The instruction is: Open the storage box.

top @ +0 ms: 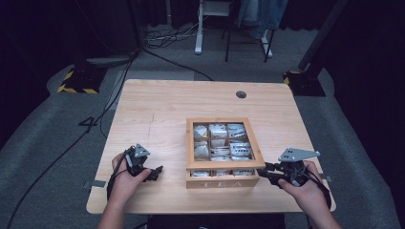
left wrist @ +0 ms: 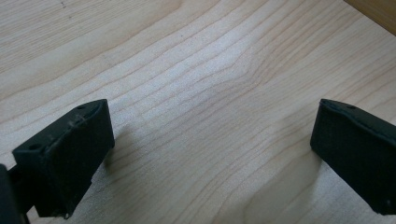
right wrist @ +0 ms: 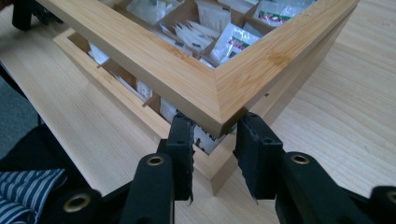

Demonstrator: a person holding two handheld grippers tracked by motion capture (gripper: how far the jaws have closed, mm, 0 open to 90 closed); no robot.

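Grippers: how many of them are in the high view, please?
2. The left gripper is over the table, left of the tea box. The right gripper has its jaws on the near right corner of the lid.

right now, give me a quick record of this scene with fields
box: wooden tea box near the table's front edge, packets in its compartments
lid: glass-paned lid lifted at its front corner
right gripper: right gripper clamped on that lid corner
left gripper: left gripper open over bare wood, left of the box
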